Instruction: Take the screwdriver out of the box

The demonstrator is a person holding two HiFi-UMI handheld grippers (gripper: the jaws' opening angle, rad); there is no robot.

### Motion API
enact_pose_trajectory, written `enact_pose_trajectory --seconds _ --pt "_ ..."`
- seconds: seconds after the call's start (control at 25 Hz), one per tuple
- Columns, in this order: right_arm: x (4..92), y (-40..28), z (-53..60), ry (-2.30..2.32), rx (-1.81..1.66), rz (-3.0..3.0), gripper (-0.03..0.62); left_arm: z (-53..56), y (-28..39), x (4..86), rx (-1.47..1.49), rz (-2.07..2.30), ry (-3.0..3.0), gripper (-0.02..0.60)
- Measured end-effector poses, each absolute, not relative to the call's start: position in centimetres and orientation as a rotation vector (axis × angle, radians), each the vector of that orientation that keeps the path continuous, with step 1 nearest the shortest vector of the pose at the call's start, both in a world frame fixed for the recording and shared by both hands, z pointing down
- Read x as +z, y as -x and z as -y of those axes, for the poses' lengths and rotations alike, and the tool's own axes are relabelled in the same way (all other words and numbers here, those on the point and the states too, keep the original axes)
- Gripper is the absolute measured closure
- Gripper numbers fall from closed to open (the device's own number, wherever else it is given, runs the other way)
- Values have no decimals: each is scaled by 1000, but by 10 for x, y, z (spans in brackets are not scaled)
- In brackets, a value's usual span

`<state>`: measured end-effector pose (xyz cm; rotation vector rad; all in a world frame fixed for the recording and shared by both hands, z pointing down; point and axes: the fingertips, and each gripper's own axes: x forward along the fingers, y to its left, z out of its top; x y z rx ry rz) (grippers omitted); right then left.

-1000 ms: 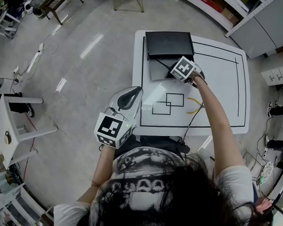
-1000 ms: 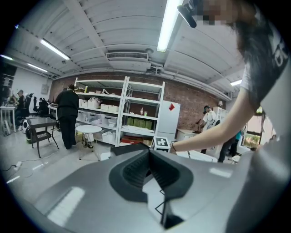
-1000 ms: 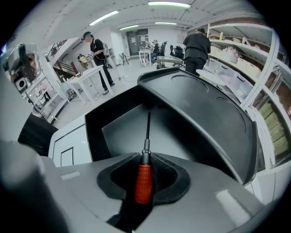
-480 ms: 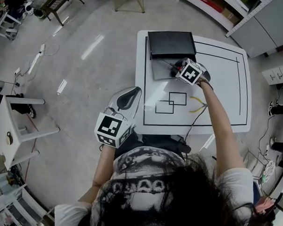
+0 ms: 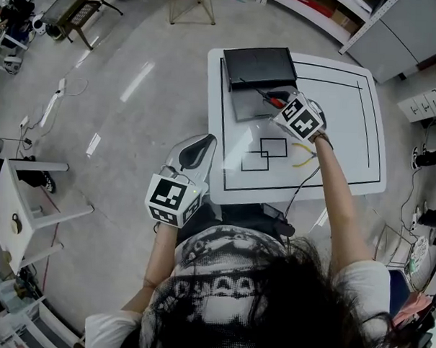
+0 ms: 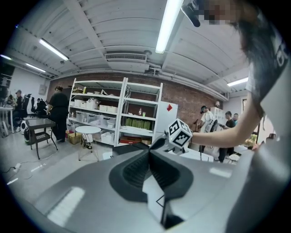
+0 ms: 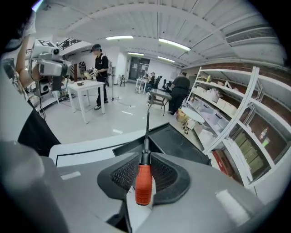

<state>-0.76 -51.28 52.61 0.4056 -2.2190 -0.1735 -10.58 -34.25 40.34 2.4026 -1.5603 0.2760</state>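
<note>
The right gripper's [image 7: 144, 157] jaws were clamped on the red handle of the screwdriver [image 7: 143, 181], with the shaft pointing out over the open black box [image 7: 182, 141]. The head view showed only a red tip beside the marker cube [image 5: 301, 117]. The left gripper [image 6: 149, 152], jaws closed on nothing, hung at the table's [image 5: 349, 139] near left edge. The tabletop's right side lay bare, with yellow pliers [image 5: 302, 157] near the right wrist.

A screwdriver [image 7: 143, 181] with a red-orange handle, a black collar and a thin dark shaft is clamped by its handle in the right gripper [image 7: 144, 160]. It is held in the air, shaft pointing out over the box [image 5: 259, 68]. The box is a flat black case, lid open, at the far left corner of the white surface [image 5: 335, 139].
</note>
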Motion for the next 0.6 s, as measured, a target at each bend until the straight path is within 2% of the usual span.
enact_pose_trajectory --seconds 0.6 --pt "451 15 409 -723 -50 2434 510 297 115 396 261 1449 -2493 581"
